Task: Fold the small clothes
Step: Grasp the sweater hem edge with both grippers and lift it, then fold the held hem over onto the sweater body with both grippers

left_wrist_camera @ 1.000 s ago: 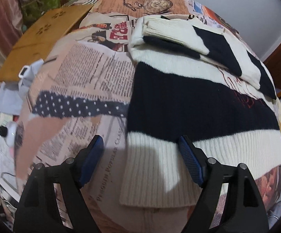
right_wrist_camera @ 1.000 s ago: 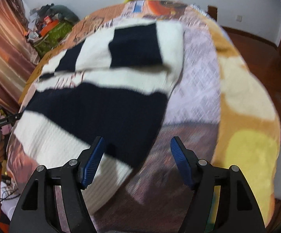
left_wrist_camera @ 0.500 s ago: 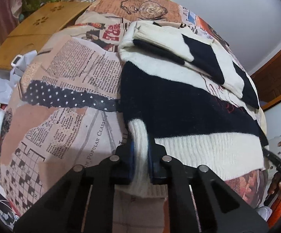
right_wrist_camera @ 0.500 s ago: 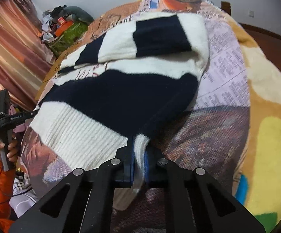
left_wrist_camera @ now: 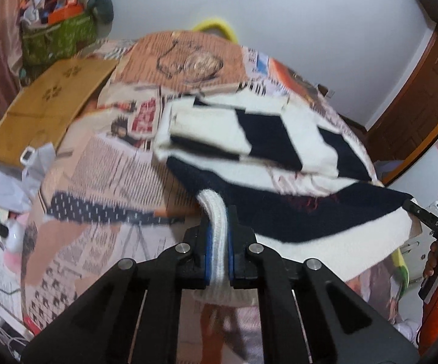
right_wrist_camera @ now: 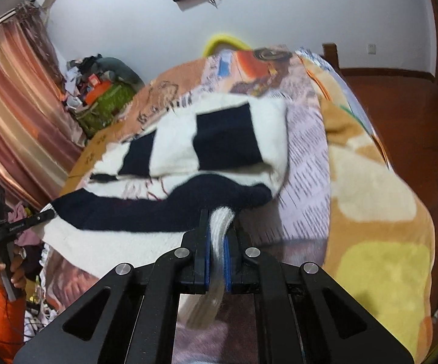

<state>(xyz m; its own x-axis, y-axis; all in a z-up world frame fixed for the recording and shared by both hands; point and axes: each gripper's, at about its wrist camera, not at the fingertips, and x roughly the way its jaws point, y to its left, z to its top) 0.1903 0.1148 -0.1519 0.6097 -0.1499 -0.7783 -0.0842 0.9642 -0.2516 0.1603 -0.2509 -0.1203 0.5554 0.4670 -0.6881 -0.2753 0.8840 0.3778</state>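
Note:
A navy and white striped knit sweater (left_wrist_camera: 279, 212) lies on the bed with its sleeves (left_wrist_camera: 249, 133) folded across the chest. In the left wrist view my left gripper (left_wrist_camera: 219, 227) has the white ribbed hem corner (left_wrist_camera: 215, 212) pinched between its blue pads, and its jaws are still closing on it. In the right wrist view my right gripper (right_wrist_camera: 217, 233) is shut on the other hem corner (right_wrist_camera: 220, 221) of the sweater (right_wrist_camera: 128, 212). Both corners are raised, so the hem hangs in the air between the two grippers.
The bed carries a newspaper-print cover (left_wrist_camera: 112, 182) and a tan and yellow blanket (right_wrist_camera: 370, 212). A wooden board (left_wrist_camera: 52, 106), a white plastic bag (left_wrist_camera: 15, 176) and a green bag (left_wrist_camera: 58, 36) are at the left. A striped curtain (right_wrist_camera: 12, 106) hangs there.
Both grippers went from open over the hem to shut on its corners. They then rose, lifting the sweater's lower edge off the bed.

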